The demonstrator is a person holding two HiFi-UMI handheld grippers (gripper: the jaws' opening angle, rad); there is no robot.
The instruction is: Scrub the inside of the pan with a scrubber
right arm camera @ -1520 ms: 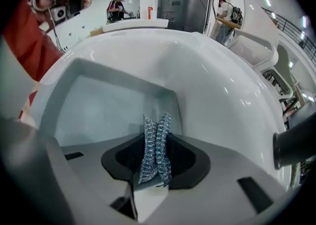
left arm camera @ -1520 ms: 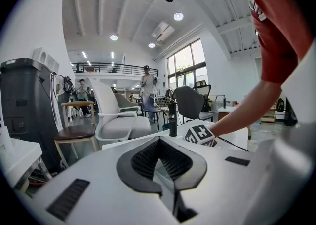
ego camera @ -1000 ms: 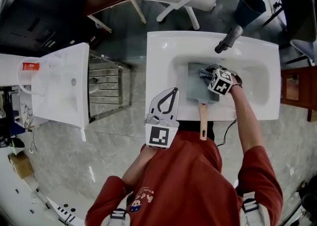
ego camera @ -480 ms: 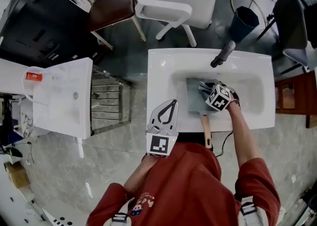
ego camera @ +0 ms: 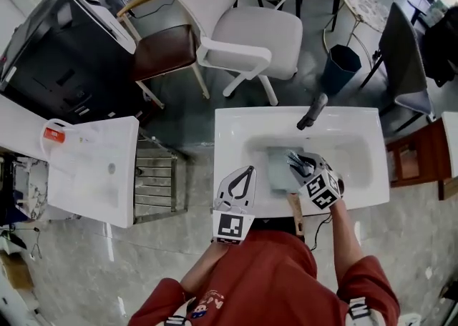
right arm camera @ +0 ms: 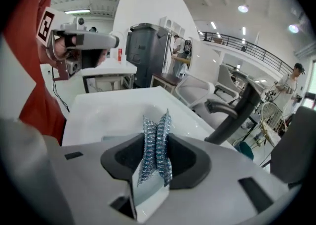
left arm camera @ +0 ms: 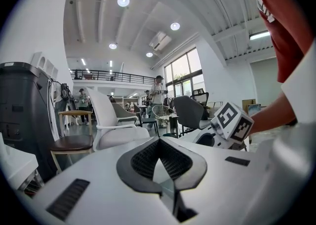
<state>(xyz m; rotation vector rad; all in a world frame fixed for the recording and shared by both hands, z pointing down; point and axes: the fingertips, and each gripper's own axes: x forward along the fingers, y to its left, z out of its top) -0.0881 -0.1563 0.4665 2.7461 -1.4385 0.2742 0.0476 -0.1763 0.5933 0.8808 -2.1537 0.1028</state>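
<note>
Jaws of the right gripper clamp a crinkled, silvery-blue mesh scrubber over the grey square pan. The left gripper jaws are closed, empty.

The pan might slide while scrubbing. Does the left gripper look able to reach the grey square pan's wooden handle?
Probably yes: the left gripper hangs near the wooden handle, nothing between, though its jaws are shut.

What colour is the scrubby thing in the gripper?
Shiny silver-blue, like metal mesh; the scrubber shows best in the right gripper view.
</note>
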